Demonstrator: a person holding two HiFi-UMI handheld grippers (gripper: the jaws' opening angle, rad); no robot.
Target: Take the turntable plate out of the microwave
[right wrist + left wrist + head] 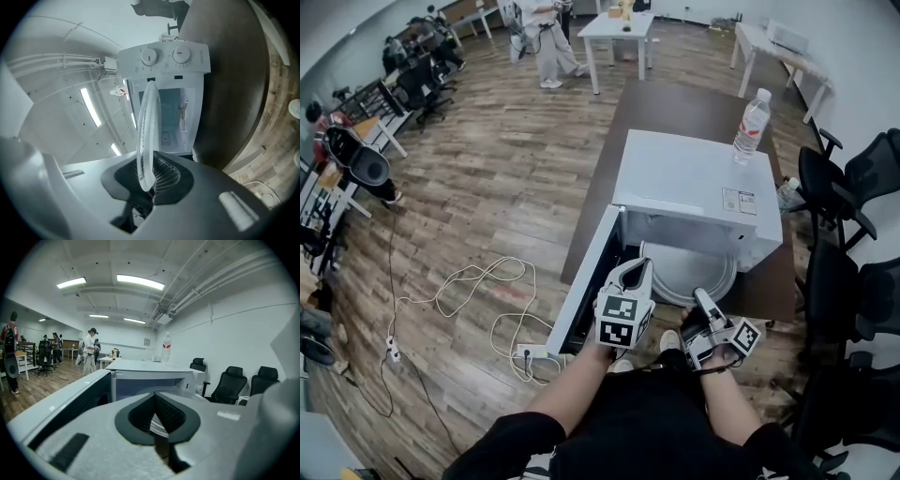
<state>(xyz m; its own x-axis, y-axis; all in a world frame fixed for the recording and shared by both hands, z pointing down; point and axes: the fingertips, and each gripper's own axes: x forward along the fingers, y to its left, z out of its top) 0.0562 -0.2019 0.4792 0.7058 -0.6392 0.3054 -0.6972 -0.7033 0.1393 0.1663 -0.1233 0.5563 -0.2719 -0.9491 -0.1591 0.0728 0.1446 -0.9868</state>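
Glass shows at the mouth of the boxy white microwave (694,183) in the head view. The clear round glass turntable plate (684,272) sticks partway out of the open cavity, lying level above the dark brown tabletop (675,103). The white microwave door (586,281) hangs open to the left. The right gripper (702,298) meets the plate's near rim. The left gripper (641,266) sits just beside the plate's left edge, between it and the door. A clear plastic water bottle (752,124) stands upright on top of the microwave. Black office chairs (848,187) crowd the right side, and white cables (478,295) loop over the wooden floor (506,169).

In the left gripper view, the left gripper (155,397) has its fingers (140,416) brought together with the tips touching, and I can make out nothing clamped between them. Beyond them stands the microwave (150,376), with its door (70,399) swung out on the left and the bottle (166,348) on its top. The chairs (229,383) line the white wall.

In the right gripper view, the right gripper (148,177) has its fingers (168,176) closed on the rim of the plate (147,126). The plate is seen edge-on, reaching from the fingers toward the microwave. Behind it the microwave (164,58) shows two round knobs and its open, lit cavity, with the tabletop (229,84) alongside.
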